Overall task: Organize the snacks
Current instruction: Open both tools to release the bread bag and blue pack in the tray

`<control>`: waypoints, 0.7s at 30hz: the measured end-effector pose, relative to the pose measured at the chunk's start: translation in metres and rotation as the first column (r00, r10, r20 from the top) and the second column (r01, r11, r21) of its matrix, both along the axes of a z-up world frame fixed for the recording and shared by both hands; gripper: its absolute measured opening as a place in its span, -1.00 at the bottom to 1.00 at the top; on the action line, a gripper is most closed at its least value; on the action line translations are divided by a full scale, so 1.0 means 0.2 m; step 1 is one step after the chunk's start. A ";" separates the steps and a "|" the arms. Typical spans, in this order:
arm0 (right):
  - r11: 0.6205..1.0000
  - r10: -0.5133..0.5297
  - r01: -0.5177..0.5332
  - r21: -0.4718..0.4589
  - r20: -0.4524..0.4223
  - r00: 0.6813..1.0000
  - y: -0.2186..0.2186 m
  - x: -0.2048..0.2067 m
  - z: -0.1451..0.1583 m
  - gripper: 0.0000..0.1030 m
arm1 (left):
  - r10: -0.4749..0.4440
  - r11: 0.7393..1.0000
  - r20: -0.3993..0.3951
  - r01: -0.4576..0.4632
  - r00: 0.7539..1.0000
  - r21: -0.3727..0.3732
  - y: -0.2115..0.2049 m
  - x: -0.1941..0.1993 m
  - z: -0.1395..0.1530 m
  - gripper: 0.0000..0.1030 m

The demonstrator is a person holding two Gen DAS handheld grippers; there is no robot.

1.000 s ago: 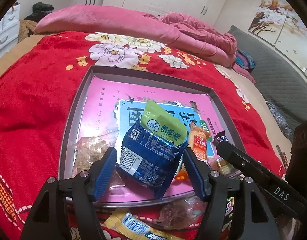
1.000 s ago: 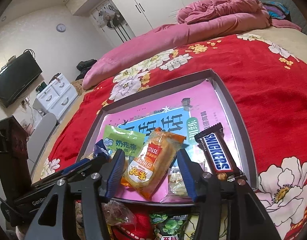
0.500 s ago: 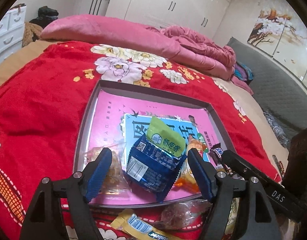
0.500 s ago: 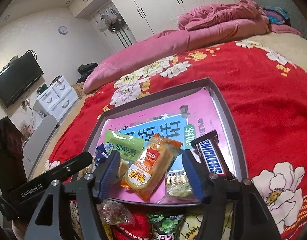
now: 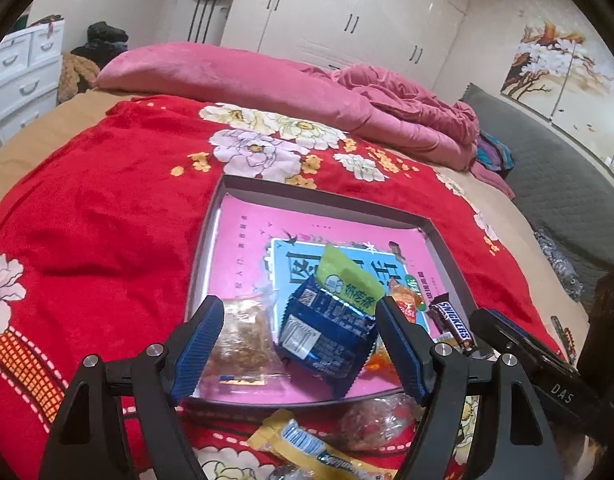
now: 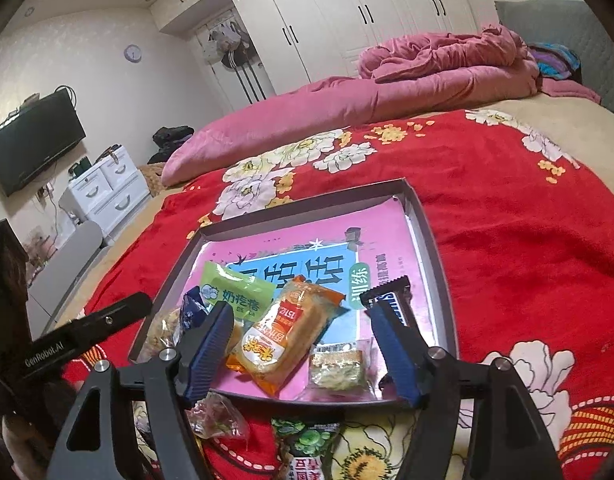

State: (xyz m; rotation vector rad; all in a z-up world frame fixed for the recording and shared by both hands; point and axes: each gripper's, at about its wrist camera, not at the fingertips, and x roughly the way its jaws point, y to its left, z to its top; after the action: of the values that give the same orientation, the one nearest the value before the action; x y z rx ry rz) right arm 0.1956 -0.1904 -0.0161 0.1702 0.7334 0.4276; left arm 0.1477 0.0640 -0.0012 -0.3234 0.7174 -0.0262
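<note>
Several loose snacks (image 5: pixel 307 444) before tray (image 5: pixel 307 192)

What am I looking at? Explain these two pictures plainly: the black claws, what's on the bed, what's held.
No robot: a person holds a two-finger gripper in each hand, each carrying a fisheye camera. One picture looks past the left gripper, the other past the right gripper. On the red blanket sits a tray holding a blue packet, green packet, orange bun packet and Snickers bar; a yellow packet lies outside. Both jaws have just been opening; packets seen between them lie loose, ungripped.
</note>
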 end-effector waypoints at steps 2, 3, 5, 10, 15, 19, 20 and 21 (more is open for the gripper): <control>1.000 0.001 -0.001 -0.007 0.002 1.000 -0.01 -0.01 0.00 0.38 | 0.009 1.000 -0.003 -0.009 1.000 0.000 0.01 -0.01 0.00 0.54; 1.000 0.000 0.000 -0.011 0.002 1.000 -0.01 -0.01 0.00 0.38 | 0.012 1.000 -0.004 -0.012 1.000 0.000 0.02 -0.01 0.00 0.54; 1.000 -0.001 0.001 -0.012 0.003 1.000 -0.02 -0.01 0.00 0.38 | 0.020 1.000 -0.006 -0.020 1.000 0.001 0.03 -0.02 0.00 0.54; 1.000 -0.010 0.010 -0.011 0.004 1.000 -0.06 -0.03 0.01 0.38 | 0.026 1.000 -0.014 -0.026 1.000 0.000 0.04 -0.05 0.00 0.54; 1.000 -0.012 0.012 -0.012 0.002 1.000 -0.08 -0.04 0.01 0.39 | 0.033 0.999 -0.030 -0.033 0.999 -0.005 0.06 -0.08 -0.01 0.54; 1.000 -0.011 0.011 -0.021 -0.002 1.000 -0.09 -0.05 0.01 0.39 | 0.030 1.000 -0.040 -0.029 0.999 0.006 0.07 -0.10 -0.01 0.54; 1.000 -0.011 0.011 -0.023 -0.002 1.000 -0.09 -0.05 0.01 0.39 | 0.027 1.000 -0.043 -0.027 0.999 0.009 0.07 -0.11 -0.02 0.54; 1.000 -0.010 0.010 -0.026 -0.002 1.000 -0.10 -0.06 0.01 0.39 | 0.026 1.000 -0.047 -0.026 0.999 0.011 0.07 -0.11 -0.02 0.54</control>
State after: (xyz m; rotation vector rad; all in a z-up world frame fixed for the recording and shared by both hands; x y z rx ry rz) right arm 0.1841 -0.2099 -0.0142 0.1496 0.7391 0.4081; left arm 0.1250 0.0783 -0.0047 -0.3242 0.7593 0.0096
